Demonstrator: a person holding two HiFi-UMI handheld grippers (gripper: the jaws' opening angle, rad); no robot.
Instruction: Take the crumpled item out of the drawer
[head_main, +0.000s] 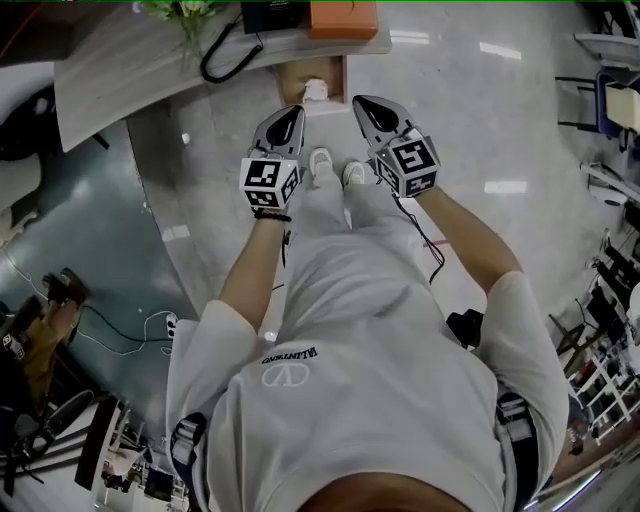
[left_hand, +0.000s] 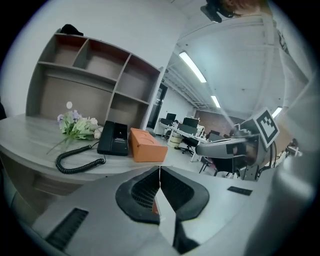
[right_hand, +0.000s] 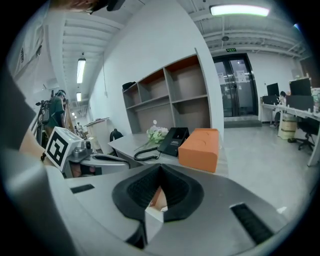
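Note:
An open wooden drawer juts out under the desk edge, straight ahead of me on the floor side. A white crumpled item lies in it. My left gripper hangs just short of the drawer on its left, jaws shut and empty. My right gripper is level with it on the right, pads together with nothing between them. In the left gripper view the left gripper's pads meet in a thin line. In the right gripper view the right gripper looks the same.
The curved grey desk carries a black phone with a coiled cord, an orange box and flowers. A shelf unit stands behind it. My shoes stand on the glossy floor. Cables and gear lie at the left.

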